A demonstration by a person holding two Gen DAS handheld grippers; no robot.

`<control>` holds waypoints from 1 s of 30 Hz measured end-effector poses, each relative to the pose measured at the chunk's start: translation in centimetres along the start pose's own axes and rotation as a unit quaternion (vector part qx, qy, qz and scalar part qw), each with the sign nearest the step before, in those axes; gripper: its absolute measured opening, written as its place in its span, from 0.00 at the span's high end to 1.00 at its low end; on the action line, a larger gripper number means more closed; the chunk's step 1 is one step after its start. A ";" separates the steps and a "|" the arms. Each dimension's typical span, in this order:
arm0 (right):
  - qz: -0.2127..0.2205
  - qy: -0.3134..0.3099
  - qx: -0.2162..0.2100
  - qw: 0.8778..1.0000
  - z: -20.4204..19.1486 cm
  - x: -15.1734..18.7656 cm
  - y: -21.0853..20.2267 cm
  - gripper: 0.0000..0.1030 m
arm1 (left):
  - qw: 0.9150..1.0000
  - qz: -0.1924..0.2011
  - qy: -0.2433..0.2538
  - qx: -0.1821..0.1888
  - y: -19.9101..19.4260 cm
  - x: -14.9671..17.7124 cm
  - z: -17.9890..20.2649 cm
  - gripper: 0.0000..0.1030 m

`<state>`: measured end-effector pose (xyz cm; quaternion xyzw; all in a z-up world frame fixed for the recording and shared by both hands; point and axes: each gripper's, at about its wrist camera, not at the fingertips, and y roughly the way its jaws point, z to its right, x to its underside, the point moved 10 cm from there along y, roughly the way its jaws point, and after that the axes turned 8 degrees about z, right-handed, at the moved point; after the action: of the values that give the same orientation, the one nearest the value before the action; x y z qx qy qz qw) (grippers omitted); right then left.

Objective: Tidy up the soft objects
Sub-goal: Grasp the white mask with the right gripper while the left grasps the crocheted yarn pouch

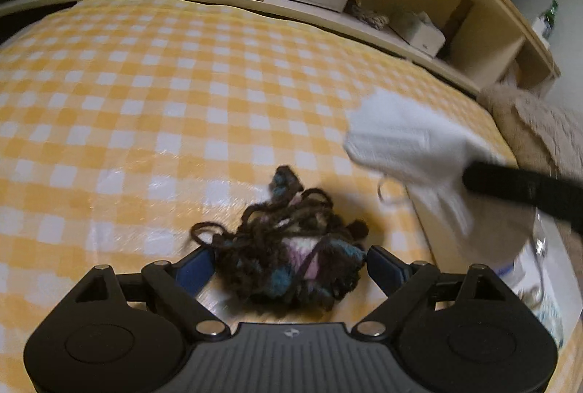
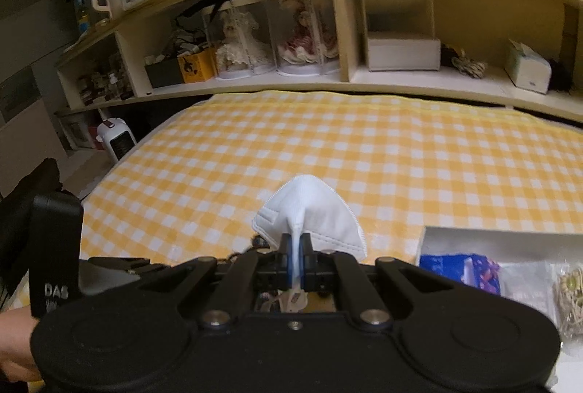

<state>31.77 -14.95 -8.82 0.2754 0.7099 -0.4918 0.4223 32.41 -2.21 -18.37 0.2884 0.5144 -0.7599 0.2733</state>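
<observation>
My left tongs (image 1: 288, 265) are spread wide, gripping nothing. The dark yarn tangle (image 1: 288, 247) lies on the yellow checked bed cover (image 1: 145, 101), right between the blue fingertips (image 1: 195, 271); whether either pad touches the wool, I can't tell. Loose strands spill forward and to the left of the tips.

My right tongs (image 2: 296, 256) are clamped down on the white face mask (image 2: 313, 218), pinching its centre fold. The mask fans out ahead of the tips, held above the cover. In the left wrist view the same mask (image 1: 400, 141) hangs ahead and to the right of the yarn, blurred, with its ear loop (image 1: 386, 191) dangling.

Around:
- Right of the right tongs: a white tray (image 2: 492, 234) holding a blue packet (image 2: 459, 269) and a clear bag; contents unclear.
- Far ahead of both: the wooden headboard shelf (image 2: 364, 81) with two boxed dolls (image 2: 269, 39), a white box (image 2: 402, 52) and a tissue box (image 2: 528, 67).
- Left of the right tongs, off the bed: a small white heater (image 2: 116, 138).
- Right of the left tongs, beyond the mask: a beige fluffy thing (image 1: 539, 127); can't say what.

Nothing sits between the left tips and the yarn.
</observation>
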 end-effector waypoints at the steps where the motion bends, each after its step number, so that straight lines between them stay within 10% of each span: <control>1: -0.001 0.004 0.002 1.000 0.4 0.3 0.1 0.96 | 1.000 0.004 -0.006 0.001 0.3 -0.2 0.0 0.12; 8: -0.002 0.022 0.008 1.000 1.8 0.8 0.4 0.96 | 1.000 -0.010 0.010 -0.008 1.6 0.0 0.7 0.53; 16: -0.003 0.025 0.024 0.999 2.2 1.6 0.0 0.96 | 0.999 -0.020 0.017 -0.020 0.5 -0.3 0.9 0.59; 30: 0.083 0.025 0.049 0.995 3.7 -2.8 -8.8 0.96 | 0.996 0.079 -0.024 0.013 -7.5 -5.1 3.4 0.59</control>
<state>27.25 -21.54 -2.87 0.3655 0.6700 -0.4823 0.4300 30.03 -2.43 -8.98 0.3131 0.4731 -0.7495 0.3411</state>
